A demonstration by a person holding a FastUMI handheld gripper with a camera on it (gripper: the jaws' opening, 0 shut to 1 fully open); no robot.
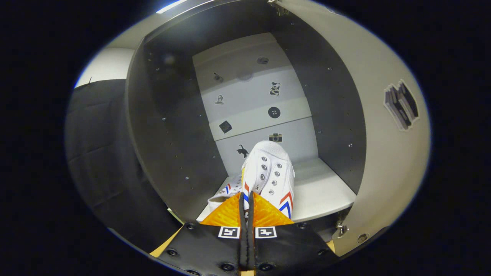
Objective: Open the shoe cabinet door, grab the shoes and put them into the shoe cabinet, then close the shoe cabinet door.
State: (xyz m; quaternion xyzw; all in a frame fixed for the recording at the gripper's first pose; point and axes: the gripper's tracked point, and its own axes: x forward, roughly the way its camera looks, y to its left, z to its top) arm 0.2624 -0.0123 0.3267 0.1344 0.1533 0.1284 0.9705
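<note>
Gripper view: fingers [246, 203] pinch shoe [270, 174]; shelf [326, 191] open rightward.

we record a white shoe [269, 173] with silver eyelets and red and blue chevron stripes on its side. a second white shoe [224, 193] beside it carries the same red and blue marks. the cabinet [168, 126] has dark grey side walls, a pale grey back panel with small black stickers [274, 112], and a white shelf [322, 188]. the open door [387, 161] is off-white, bearing a black and grey sticker [401, 104]. the gripper [246, 197] is pinched on the shoe.
</note>
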